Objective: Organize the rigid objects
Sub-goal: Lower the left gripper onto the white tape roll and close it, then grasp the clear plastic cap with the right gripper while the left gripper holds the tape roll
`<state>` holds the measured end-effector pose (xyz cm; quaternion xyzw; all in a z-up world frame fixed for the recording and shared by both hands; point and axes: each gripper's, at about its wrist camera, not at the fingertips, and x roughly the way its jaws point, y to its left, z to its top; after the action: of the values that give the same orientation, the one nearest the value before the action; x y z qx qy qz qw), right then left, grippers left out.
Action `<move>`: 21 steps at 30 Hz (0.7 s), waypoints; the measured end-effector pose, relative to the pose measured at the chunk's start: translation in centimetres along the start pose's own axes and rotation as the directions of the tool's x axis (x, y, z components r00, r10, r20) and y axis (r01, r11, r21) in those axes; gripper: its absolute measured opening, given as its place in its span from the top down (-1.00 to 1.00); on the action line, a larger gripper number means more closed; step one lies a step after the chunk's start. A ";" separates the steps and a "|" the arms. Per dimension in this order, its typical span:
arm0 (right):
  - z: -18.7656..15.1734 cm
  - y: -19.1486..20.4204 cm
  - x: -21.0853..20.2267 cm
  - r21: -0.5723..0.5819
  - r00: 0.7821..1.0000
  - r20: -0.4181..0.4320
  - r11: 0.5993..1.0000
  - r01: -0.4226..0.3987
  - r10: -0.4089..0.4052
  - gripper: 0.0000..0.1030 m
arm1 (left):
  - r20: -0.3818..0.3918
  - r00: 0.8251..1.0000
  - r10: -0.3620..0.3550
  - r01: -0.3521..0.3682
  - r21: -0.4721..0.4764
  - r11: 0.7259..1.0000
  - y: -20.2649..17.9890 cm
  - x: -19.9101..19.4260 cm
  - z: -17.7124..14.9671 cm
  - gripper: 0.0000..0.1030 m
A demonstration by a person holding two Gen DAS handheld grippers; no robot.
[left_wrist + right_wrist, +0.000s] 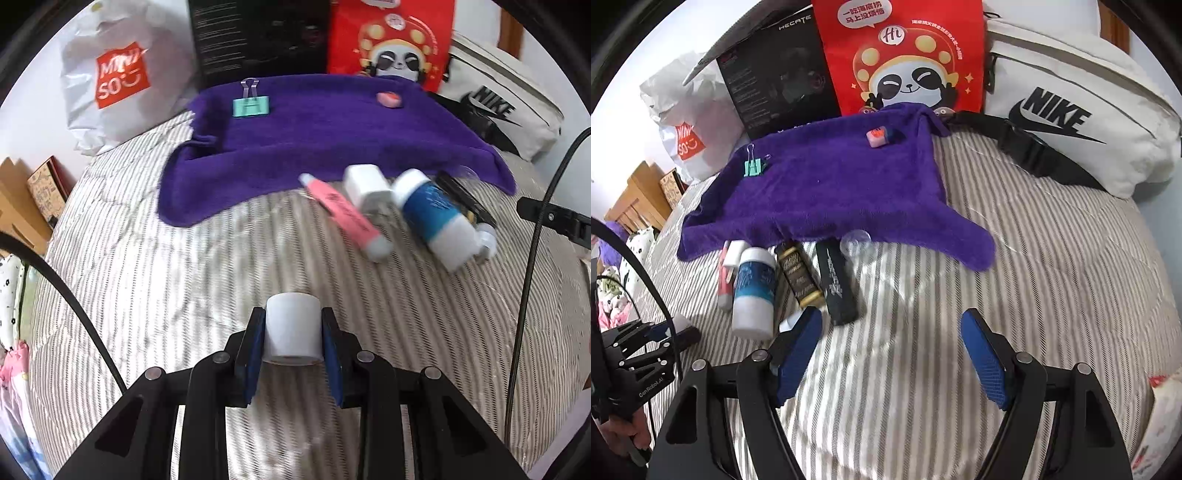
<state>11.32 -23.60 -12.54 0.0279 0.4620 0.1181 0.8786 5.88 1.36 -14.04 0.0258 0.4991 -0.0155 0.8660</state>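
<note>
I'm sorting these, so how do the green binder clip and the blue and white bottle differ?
The green binder clip sits on the purple towel; the blue and white bottle lies on the striped bedding beside it. The clip is flat, with wire handles; the bottle is a cylinder on its side. The bottle lies among other items; the clip sits alone. Neither is held.
</note>
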 end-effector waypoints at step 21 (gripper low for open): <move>3.0 2.1 5.3 -0.096 0.998 0.055 0.995 0.033 -0.027 0.42 | 0.057 0.998 -0.017 0.018 -0.018 1.000 1.3 -0.2 -0.8 0.45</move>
<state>16.34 -20.15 -14.75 -0.0185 0.4324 0.1262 0.8926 5.20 2.66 -14.24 0.0131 0.4746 -0.0190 0.8799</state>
